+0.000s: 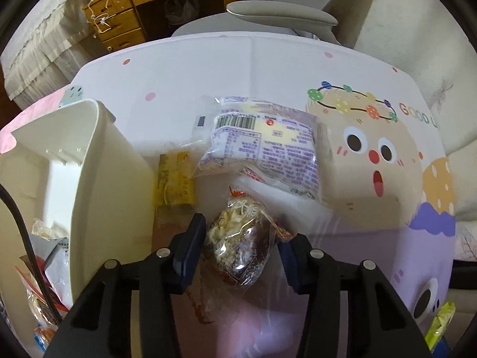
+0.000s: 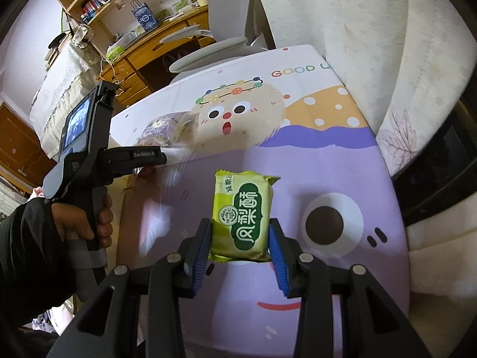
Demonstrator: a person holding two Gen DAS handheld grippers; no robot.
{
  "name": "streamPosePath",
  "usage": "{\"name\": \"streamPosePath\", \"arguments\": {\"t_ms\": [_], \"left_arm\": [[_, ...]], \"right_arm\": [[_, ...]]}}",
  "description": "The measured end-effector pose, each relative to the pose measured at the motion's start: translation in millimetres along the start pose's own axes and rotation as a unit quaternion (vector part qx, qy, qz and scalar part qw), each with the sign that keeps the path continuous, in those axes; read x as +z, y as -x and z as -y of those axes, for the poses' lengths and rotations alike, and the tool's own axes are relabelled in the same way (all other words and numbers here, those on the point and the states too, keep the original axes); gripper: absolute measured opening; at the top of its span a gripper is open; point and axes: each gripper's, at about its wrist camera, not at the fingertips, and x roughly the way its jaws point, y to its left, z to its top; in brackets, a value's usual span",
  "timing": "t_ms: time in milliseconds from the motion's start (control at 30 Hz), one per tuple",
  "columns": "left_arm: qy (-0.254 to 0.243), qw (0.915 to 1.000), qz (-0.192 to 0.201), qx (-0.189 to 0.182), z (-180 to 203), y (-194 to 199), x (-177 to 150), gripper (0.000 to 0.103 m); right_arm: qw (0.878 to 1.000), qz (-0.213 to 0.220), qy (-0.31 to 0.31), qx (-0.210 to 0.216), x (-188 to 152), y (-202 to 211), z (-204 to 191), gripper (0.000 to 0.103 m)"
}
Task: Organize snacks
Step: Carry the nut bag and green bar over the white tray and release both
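Note:
My left gripper (image 1: 240,238) is shut on a clear bag of brown and pale snack (image 1: 238,238), held above the table. Beyond it lie a purple-and-white packet (image 1: 262,140) and a yellow packet (image 1: 174,179). A cream bin (image 1: 101,179) stands at the left with several wrappers inside (image 1: 50,256). My right gripper (image 2: 240,232) is shut on a green pineapple-cake packet (image 2: 243,214), held above the table. The left gripper's body (image 2: 89,155) shows in the right wrist view, in a person's hand. The green packet also shows at the left view's lower right edge (image 1: 442,322).
The table wears a cartoon-print cloth (image 2: 298,137). A grey office chair (image 1: 283,15) stands behind the table's far edge. A wooden desk with drawers (image 1: 119,15) is further back. A cream sofa or cushion (image 2: 387,59) borders the right side.

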Motion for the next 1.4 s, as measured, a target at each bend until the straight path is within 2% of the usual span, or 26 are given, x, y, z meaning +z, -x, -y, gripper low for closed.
{"name": "streamPosePath", "arguments": {"t_ms": [167, 367, 600, 800, 967, 1033, 1233, 1400], "left_arm": [[-0.011, 0.9993, -0.019, -0.030, -4.5, 9.2, -2.3, 0.045], [-0.035, 0.9958, -0.013, -0.084, -10.9, 51.2, -8.8, 0.045], [-0.084, 0.9844, 0.017, -0.154, -35.9, 116.6, -19.1, 0.045], [-0.130, 0.9726, 0.050, -0.186, -80.1, 172.0, -26.2, 0.045], [-0.169, 0.9631, 0.062, -0.200, -126.3, 204.2, -32.8, 0.045], [-0.173, 0.9617, 0.061, -0.204, -142.9, 210.4, -35.1, 0.045], [-0.181, 0.9608, 0.058, -0.202, -195.5, 219.7, -43.3, 0.046], [-0.179, 0.9635, 0.045, -0.194, -233.6, 216.7, -49.7, 0.046]], "right_arm": [[1.000, 0.006, -0.004, -0.007, -6.6, 4.7, -12.3, 0.038], [1.000, 0.022, -0.006, -0.018, -15.6, 17.8, -36.2, 0.038], [0.998, 0.052, -0.012, -0.040, -32.5, 38.8, -80.0, 0.038], [0.996, 0.076, -0.020, -0.050, -51.2, 49.9, -127.3, 0.038], [0.993, 0.096, -0.030, -0.053, -66.3, 55.0, -167.0, 0.038], [0.993, 0.104, -0.032, -0.053, -71.8, 56.7, -184.2, 0.038], [0.992, 0.118, -0.032, -0.041, -85.8, 55.3, -232.7, 0.038], [0.993, 0.115, -0.032, -0.017, -93.4, 49.9, -262.5, 0.038]]}}
